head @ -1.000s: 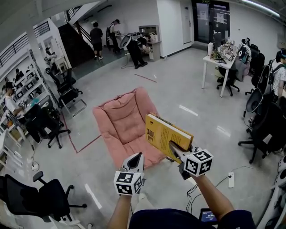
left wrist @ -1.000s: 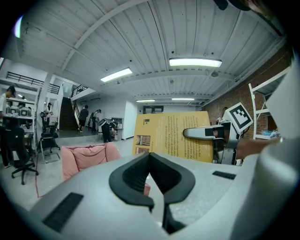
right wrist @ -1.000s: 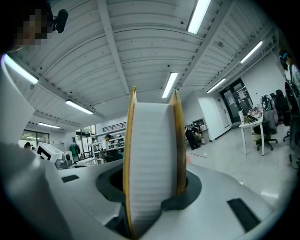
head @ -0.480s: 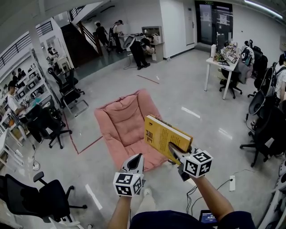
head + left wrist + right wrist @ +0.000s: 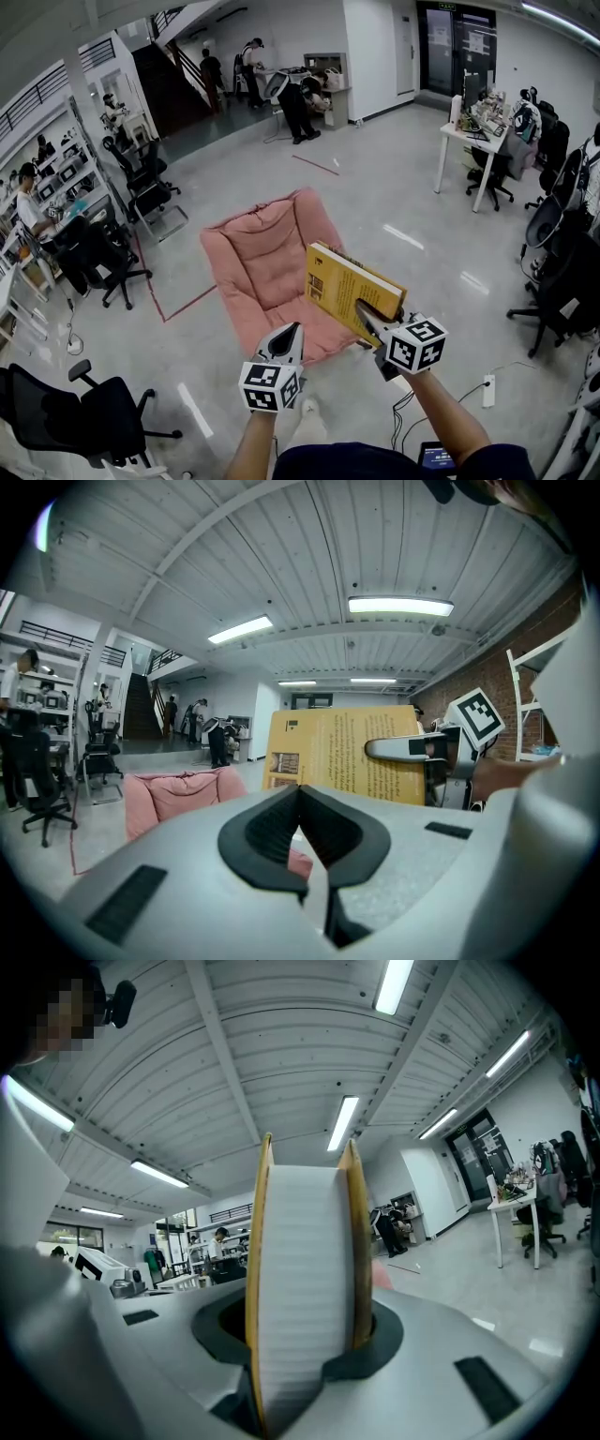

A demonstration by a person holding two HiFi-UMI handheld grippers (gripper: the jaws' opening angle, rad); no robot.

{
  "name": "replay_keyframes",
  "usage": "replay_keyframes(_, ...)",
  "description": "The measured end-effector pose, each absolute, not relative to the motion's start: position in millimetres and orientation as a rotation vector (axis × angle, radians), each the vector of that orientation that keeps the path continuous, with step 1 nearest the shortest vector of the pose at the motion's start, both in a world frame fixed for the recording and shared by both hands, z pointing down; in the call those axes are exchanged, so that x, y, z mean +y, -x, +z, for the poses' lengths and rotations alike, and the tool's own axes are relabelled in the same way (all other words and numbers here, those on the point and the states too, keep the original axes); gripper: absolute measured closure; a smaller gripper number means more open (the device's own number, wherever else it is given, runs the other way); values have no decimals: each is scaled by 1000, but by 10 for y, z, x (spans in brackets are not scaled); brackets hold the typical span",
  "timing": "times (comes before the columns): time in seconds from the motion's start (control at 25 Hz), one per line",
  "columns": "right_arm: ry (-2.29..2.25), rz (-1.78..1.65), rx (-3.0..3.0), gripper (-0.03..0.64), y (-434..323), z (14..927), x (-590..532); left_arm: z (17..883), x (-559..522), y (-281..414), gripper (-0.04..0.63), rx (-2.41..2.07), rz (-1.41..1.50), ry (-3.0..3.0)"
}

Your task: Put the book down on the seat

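Observation:
A thick yellow book (image 5: 349, 286) stands on edge in the air, held by my right gripper (image 5: 367, 317), whose jaws clamp its lower corner. In the right gripper view the book's white page block (image 5: 305, 1288) fills the gap between the jaws. The pink cushioned seat (image 5: 267, 267) lies on the floor, just beyond and to the left of the book. My left gripper (image 5: 286, 336) hovers near the seat's front edge, its jaws shut with nothing between them. In the left gripper view the book (image 5: 342, 755) and the seat (image 5: 178, 794) show ahead.
Black office chairs (image 5: 70, 417) stand at the lower left and along the left wall. A white desk (image 5: 478, 141) with chairs is at the upper right. A power strip (image 5: 487, 389) and cables lie on the floor at the right. People stand far back.
Both grippers and the book have crept a little forward toward the seat. The grip on the book has not changed.

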State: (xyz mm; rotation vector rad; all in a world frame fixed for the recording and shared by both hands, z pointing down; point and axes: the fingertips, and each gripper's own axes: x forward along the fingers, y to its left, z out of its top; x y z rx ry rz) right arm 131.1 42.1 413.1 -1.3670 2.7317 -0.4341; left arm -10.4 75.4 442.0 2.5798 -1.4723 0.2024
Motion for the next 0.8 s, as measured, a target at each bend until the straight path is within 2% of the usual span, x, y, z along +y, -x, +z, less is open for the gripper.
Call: replay_keyframes(0.8, 1392, -449, 2723, 460, -985, 4145, -280, 4468, 1, 327, 591, -1414, 166, -2578)
